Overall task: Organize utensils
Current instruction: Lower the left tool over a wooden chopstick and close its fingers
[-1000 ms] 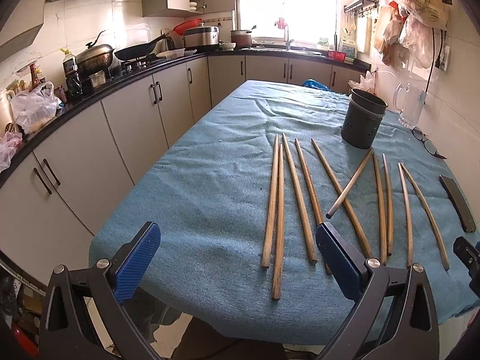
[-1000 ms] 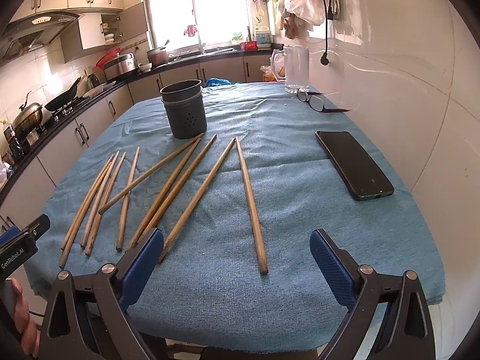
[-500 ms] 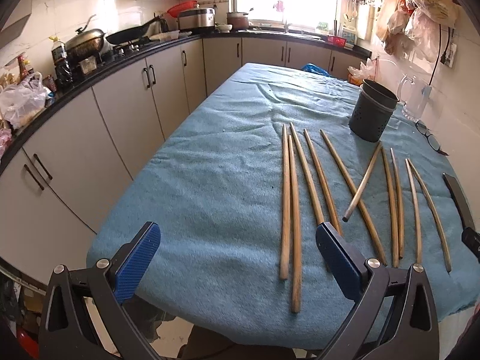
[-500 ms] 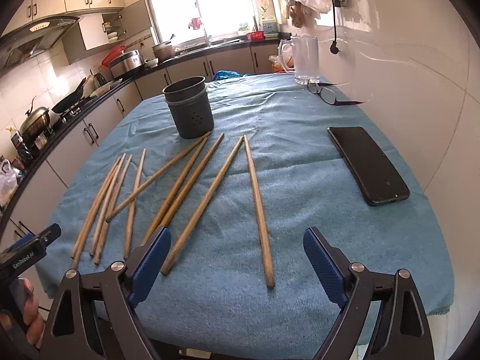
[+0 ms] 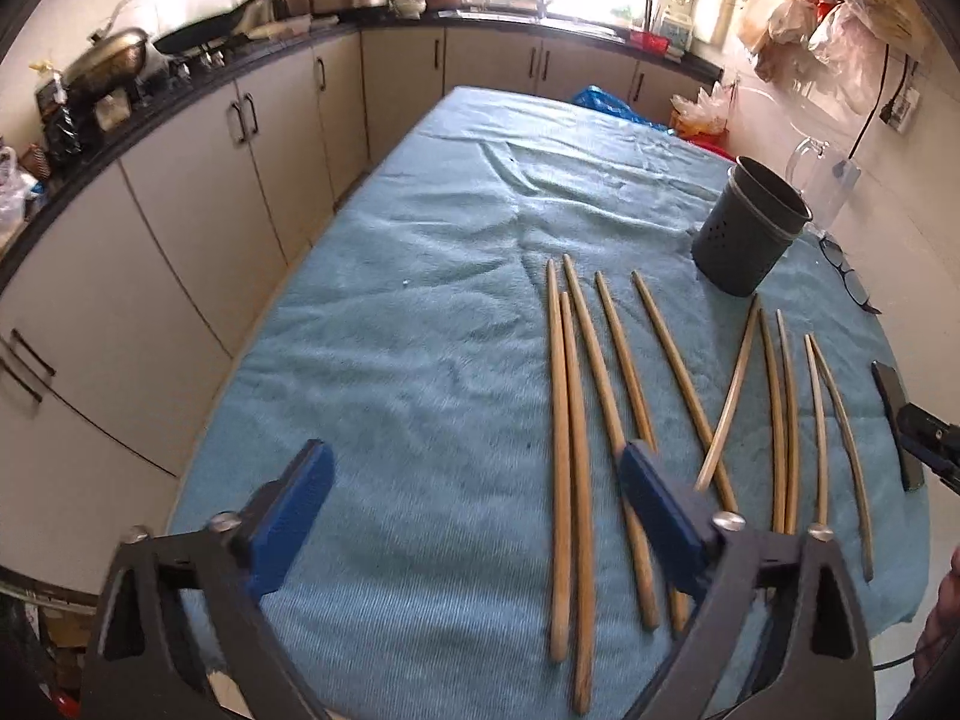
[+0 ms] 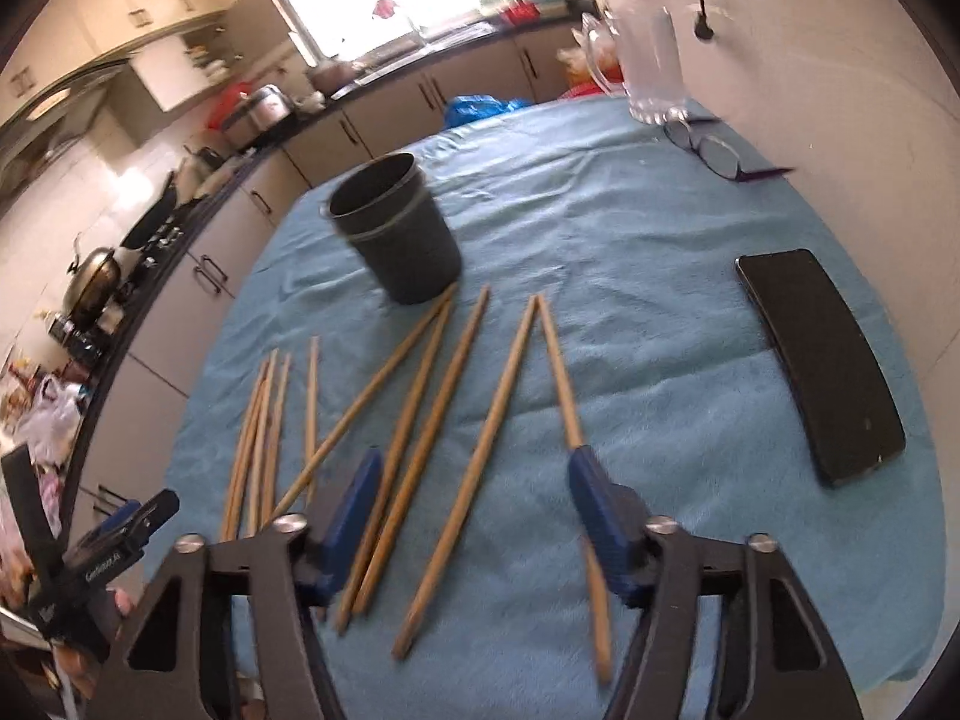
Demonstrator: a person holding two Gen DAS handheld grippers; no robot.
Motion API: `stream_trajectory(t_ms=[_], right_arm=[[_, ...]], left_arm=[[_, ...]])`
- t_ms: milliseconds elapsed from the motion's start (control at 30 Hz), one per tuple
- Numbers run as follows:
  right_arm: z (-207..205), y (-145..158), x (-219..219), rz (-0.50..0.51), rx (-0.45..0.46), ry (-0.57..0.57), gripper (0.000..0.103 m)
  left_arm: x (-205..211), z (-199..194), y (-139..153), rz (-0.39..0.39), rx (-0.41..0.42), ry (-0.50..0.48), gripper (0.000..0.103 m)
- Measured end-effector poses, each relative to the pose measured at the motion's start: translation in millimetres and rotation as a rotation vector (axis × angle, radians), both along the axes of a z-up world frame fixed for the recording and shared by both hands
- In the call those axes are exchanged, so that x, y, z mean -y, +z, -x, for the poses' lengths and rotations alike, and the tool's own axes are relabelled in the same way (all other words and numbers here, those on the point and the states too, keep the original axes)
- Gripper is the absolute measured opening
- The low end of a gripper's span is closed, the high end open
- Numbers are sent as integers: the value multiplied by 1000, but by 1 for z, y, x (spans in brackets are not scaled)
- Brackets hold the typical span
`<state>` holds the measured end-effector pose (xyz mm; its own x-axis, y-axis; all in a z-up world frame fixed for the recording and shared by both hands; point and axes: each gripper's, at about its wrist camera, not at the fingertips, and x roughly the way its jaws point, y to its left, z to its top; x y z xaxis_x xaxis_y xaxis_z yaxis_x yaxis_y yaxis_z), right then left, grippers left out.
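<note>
Blue-padded jaws of two hand-held grippers sit nearest the cameras, both above the near edge of a table covered by a teal towel. The left gripper stands released, its jaws just closing a little with only bare towel between them. The right gripper has also just been narrowing, yet grasps nothing; three wooden chopsticks lie on the towel in the gap below it, untouched.

Beyond the jaws, ten loose chopsticks lie spread across the towel, pointing away, one crossing another. Farther on, just past their tips, a dark perforated utensil holder stands upright and looks empty. A black phone lies to the right; glasses and a clear jug stand near the wall.

Judging by this, the approach to a first pick-up is in hand. Next, each gripper likely needs lowering around one chopstick, then squeezing.
</note>
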<state>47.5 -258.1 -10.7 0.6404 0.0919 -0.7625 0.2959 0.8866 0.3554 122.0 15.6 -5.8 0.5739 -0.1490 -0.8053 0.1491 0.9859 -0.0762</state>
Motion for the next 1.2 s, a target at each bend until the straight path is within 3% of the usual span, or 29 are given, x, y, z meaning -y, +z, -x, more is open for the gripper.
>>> stream_trajectory(t_ms=[33, 167, 333, 567, 767, 833, 933, 1067, 1200], right_arm=[[-8, 0, 5, -33, -6, 2, 58], [-34, -1, 7, -86, -25, 1, 52], [-75, -14, -8, -158, -63, 24, 42], [-124, -35, -38, -151, -136, 44, 38], [-145, -52, -57, -31, -222, 35, 31], [-148, -58, -59, -17, -233, 39, 29], [-150, -59, -65, 61, -237, 63, 15], [-141, -58, -67, 124, -258, 107, 12], [-129, -56, -62, 126, -270, 142, 12]], left_arm=[[1, -7, -2, 3, -24, -3, 75], [8, -37, -12, 36, -123, -26, 67], [13, -63, -21, 50, -189, -29, 48], [5, -78, -25, 61, -218, -19, 48], [8, -85, -23, 50, -219, -37, 48], [12, -88, -23, 45, -220, -46, 48], [20, -93, -27, 41, -232, -61, 48], [28, -101, -33, 27, -252, -75, 48], [35, -109, -39, 12, -266, -82, 48]])
